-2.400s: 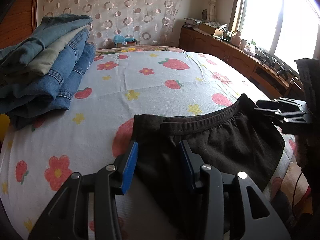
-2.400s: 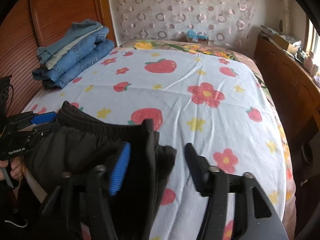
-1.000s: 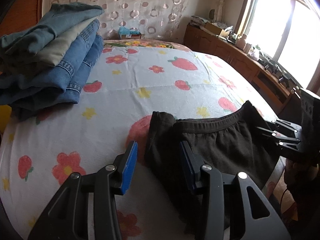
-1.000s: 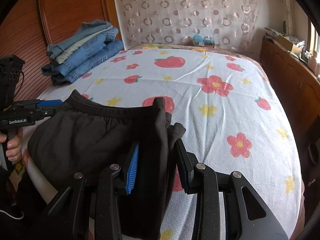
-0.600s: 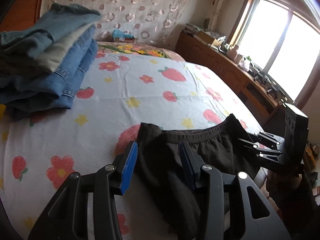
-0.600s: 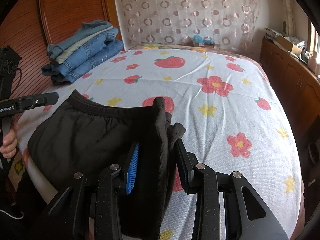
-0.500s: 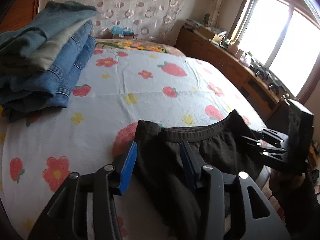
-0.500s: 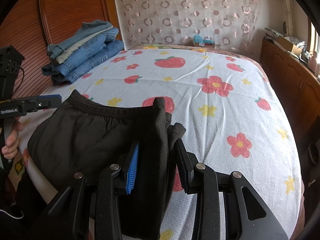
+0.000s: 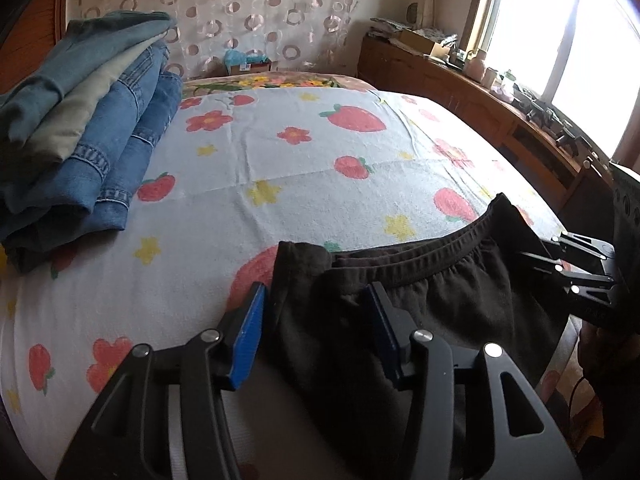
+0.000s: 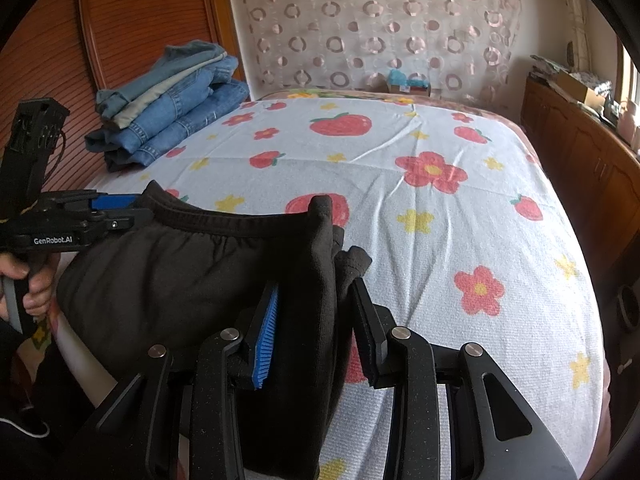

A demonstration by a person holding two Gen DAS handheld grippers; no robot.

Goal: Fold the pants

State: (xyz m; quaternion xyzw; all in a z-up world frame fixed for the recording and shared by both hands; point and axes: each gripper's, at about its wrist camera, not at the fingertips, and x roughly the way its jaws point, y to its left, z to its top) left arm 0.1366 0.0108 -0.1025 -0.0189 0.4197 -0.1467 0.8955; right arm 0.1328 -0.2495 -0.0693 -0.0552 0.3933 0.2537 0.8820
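Black pants (image 9: 432,296) lie over the near edge of the bed, waistband toward the headboard; they also show in the right wrist view (image 10: 192,264). My left gripper (image 9: 316,312) has its jaws open astride the left waistband corner, not pinching it. From the right wrist view the left gripper (image 10: 120,210) sits at that corner. My right gripper (image 10: 316,312) is shut on the bunched right waistband corner, which stands up between the blue pads. In the left wrist view the right gripper (image 9: 560,260) is at the pants' right end.
A stack of folded jeans (image 9: 80,132) sits at the far left of the bed, also in the right wrist view (image 10: 168,100). The strawberry-and-flower sheet (image 9: 280,152) covers the bed. A wooden cabinet (image 9: 480,100) runs along the right under the window.
The right gripper closed on the right waistband corner and has held it still. The left gripper shifted around the left corner, staying open.
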